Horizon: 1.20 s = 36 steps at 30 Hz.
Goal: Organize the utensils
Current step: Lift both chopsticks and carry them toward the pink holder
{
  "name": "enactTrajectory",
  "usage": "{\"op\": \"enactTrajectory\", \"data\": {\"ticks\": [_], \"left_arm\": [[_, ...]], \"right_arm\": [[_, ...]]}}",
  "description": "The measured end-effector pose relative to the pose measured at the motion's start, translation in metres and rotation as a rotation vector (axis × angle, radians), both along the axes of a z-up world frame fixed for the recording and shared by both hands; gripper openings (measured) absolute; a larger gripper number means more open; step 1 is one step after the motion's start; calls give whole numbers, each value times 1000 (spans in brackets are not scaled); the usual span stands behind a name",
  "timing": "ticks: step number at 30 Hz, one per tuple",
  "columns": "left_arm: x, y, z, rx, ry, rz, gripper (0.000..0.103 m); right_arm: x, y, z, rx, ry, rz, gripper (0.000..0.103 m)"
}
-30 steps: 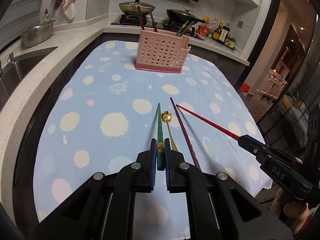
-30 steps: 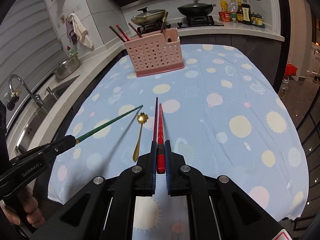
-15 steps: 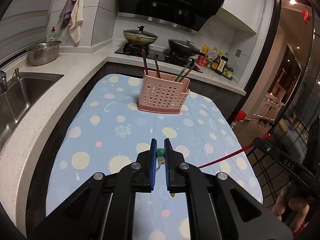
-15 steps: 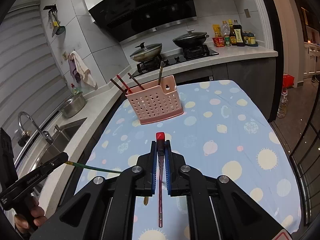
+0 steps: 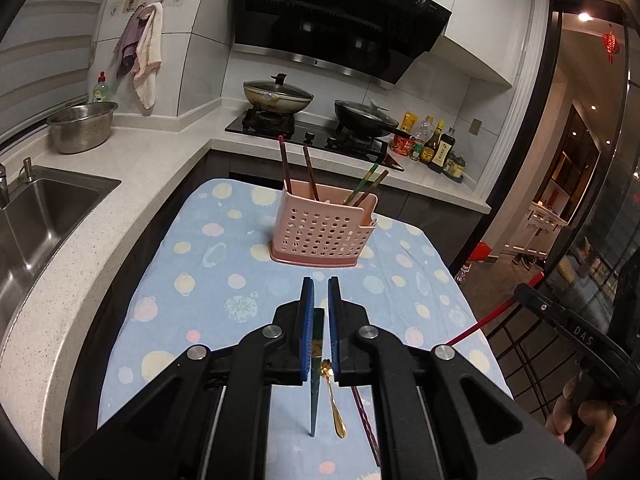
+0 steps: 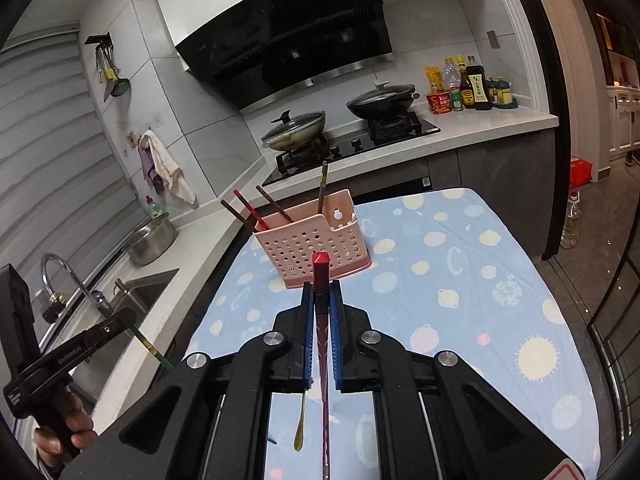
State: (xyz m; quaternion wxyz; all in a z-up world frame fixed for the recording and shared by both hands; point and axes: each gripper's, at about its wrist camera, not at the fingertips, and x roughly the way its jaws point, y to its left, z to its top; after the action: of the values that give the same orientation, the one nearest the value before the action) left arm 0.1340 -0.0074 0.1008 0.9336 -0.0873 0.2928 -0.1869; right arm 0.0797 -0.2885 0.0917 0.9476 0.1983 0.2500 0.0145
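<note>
My left gripper (image 5: pixel 320 285) is shut on a green chopstick (image 5: pixel 317 334), which hangs tip down above the spotted blue cloth. My right gripper (image 6: pixel 321 286) is shut on a red chopstick (image 6: pixel 321 268); its blunt end pokes up between the fingers and its tip hangs down. Each gripper shows in the other view: the right gripper (image 5: pixel 525 293) with the red chopstick (image 5: pixel 480 325), the left gripper (image 6: pixel 129 315) with the green chopstick (image 6: pixel 154 351). A pink perforated basket (image 5: pixel 323 234) (image 6: pixel 312 242) with several chopsticks stands ahead. A gold spoon (image 5: pixel 333 398) (image 6: pixel 299 428) and a dark chopstick (image 5: pixel 366 420) lie on the cloth.
The blue cloth (image 5: pixel 208 280) covers a counter. A sink (image 5: pixel 36 216) and a steel bowl (image 5: pixel 82 126) are at the left. A stove with two pans (image 5: pixel 278 96) and sauce bottles (image 5: pixel 436 146) stand behind the basket. A hand (image 5: pixel 580 416) holds the right gripper.
Both grippers have risen off the cloth with their chopsticks. The sticks swung from lying forward to hanging tip down. The spoon and the dark chopstick stayed on the cloth.
</note>
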Motion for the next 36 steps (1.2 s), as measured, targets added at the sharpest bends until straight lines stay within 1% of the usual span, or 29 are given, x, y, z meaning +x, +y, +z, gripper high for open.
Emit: {"op": "enactTrajectory", "data": {"ticks": [6, 10, 12, 14, 17, 21, 23, 25, 26, 28, 30, 31, 33, 36], "left_arm": [[24, -5, 24, -33, -37, -22, 7], [40, -10, 40, -22, -80, -15, 7], [45, -8, 42, -25, -85, -4, 7], [48, -3, 38, -24, -72, 8, 7], [54, 10, 20, -18, -20, 36, 7], [61, 30, -17, 13, 77, 95, 8], [64, 38, -35, 19, 126, 118, 14], [67, 44, -55, 33, 177, 136, 28], [68, 46, -64, 47, 196, 148, 30], [70, 47, -81, 70, 232, 157, 39], [76, 47, -98, 84, 269, 166, 45], [81, 46, -106, 95, 285, 170, 46], [91, 45, -122, 114, 317, 175, 46], [108, 47, -143, 113, 367, 187, 46]], "right_arm": [[25, -9, 22, 27, -52, 13, 8], [42, -15, 35, 26, -73, 7, 8], [45, -14, 38, 22, -79, 9, 8], [47, -11, 37, 12, -77, 12, 8], [47, -8, 31, 9, -63, 17, 8], [47, -7, 26, 19, -50, 9, 8], [48, -6, 24, 12, -41, -3, 8], [51, -6, 22, 7, -33, -12, 8], [53, -5, 21, 6, -28, -13, 8], [57, -3, 19, 0, -20, -15, 8], [62, 1, 17, -10, -13, -10, 8], [65, 4, 16, -14, -9, -6, 8], [71, 8, 12, -16, 0, 3, 8], [81, 13, 7, -14, 14, 13, 8]]}}
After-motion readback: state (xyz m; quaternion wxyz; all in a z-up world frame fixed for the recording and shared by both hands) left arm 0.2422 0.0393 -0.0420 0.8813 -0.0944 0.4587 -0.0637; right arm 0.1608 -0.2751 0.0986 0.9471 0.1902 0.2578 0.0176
